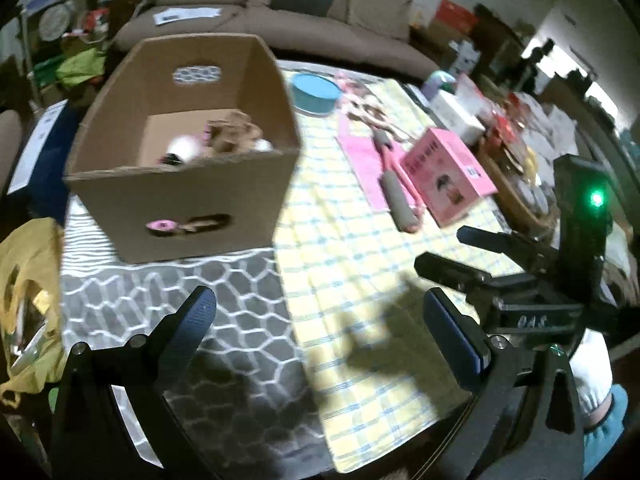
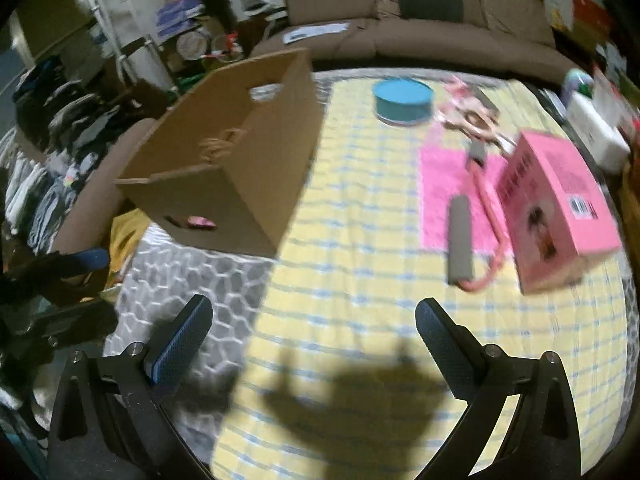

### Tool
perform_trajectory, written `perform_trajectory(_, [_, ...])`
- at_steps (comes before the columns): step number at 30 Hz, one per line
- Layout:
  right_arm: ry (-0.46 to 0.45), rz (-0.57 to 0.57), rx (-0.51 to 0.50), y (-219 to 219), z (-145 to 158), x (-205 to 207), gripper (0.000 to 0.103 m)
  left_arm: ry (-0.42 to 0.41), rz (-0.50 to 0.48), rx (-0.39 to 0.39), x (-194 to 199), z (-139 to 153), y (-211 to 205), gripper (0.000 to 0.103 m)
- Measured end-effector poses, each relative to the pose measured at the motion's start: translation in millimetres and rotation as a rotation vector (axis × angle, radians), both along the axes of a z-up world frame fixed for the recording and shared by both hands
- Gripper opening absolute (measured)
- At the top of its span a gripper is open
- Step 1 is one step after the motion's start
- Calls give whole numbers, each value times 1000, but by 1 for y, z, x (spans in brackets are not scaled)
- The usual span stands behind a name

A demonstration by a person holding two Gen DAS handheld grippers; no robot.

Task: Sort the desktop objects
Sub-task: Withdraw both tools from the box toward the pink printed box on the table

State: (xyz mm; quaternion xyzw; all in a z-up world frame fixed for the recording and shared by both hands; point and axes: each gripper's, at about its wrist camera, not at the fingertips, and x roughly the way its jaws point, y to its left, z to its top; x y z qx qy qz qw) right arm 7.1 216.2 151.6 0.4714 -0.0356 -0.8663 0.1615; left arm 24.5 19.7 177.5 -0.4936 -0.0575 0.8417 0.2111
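An open cardboard box (image 1: 188, 208) (image 2: 236, 184) stands on the table's left side, holding a brown plush toy (image 1: 232, 136) and a few small items. To its right lie a pink box (image 1: 448, 172) (image 2: 560, 212), a pink resistance band with grey foam handles (image 1: 396, 188) (image 2: 460, 236), a pink sheet (image 2: 452, 192) and a round teal tin (image 1: 314, 92) (image 2: 402, 100). My left gripper (image 1: 320, 320) is open over the cloth with nothing between its fingers. My right gripper (image 2: 314, 320) (image 1: 444, 248) is also open and empty, short of the band and pink box.
A yellow checked cloth (image 2: 360, 280) and a grey patterned mat (image 1: 168, 304) cover the table. A brown sofa (image 2: 400, 36) runs behind it. White boxes and clutter (image 1: 456, 116) crowd the right edge. A yellow bag (image 1: 28, 292) sits at the left.
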Motion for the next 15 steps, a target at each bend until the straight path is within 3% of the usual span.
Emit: perform_trajectory(15, [21, -242, 28, 136, -19, -3, 103, -53, -158, -10, -28, -50, 102, 103])
